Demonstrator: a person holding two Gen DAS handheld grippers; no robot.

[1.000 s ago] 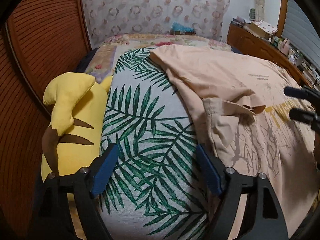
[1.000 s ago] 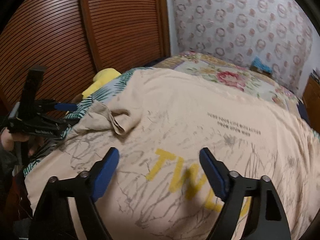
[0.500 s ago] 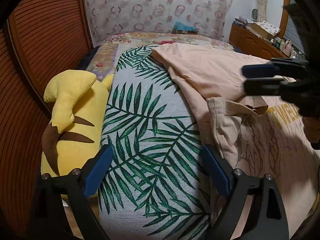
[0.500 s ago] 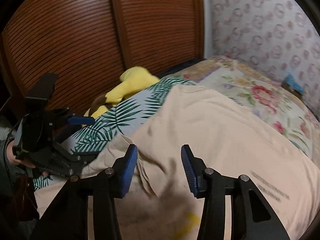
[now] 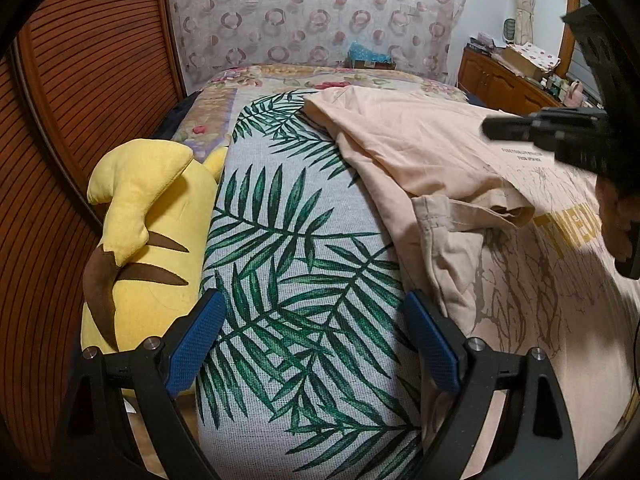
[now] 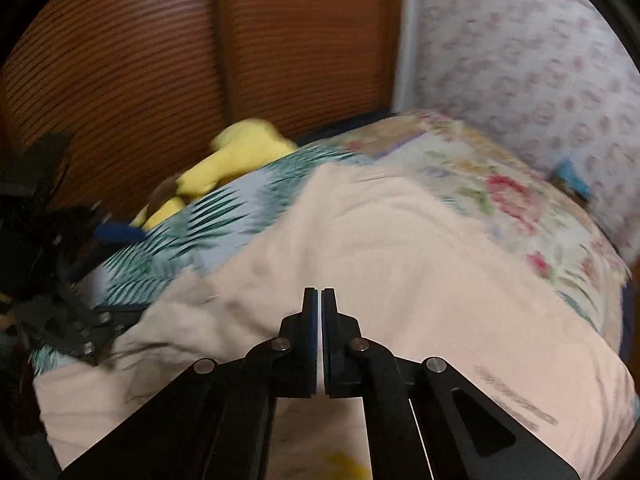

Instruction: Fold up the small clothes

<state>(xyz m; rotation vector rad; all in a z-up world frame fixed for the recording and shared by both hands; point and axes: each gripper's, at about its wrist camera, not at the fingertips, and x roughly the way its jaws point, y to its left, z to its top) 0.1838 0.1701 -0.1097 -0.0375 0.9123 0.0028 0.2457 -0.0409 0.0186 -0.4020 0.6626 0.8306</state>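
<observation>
A peach T-shirt with yellow lettering lies spread on the palm-leaf cloth covering the bed; one sleeve is folded over near its left edge. My left gripper is open and empty above the palm-leaf cloth, just left of the shirt's edge. My right gripper is shut with nothing between its jaws, hovering above the shirt; it also shows in the left wrist view at the right, above the shirt. The right wrist view is blurred.
A yellow plush toy lies along the bed's left side against the wooden slatted doors. A floral bedspread covers the far bed. A wooden dresser with clutter stands at the back right.
My right gripper has closed from wide open to shut and has swung left and further over the shirt. My left gripper has stayed open, nearly still.
</observation>
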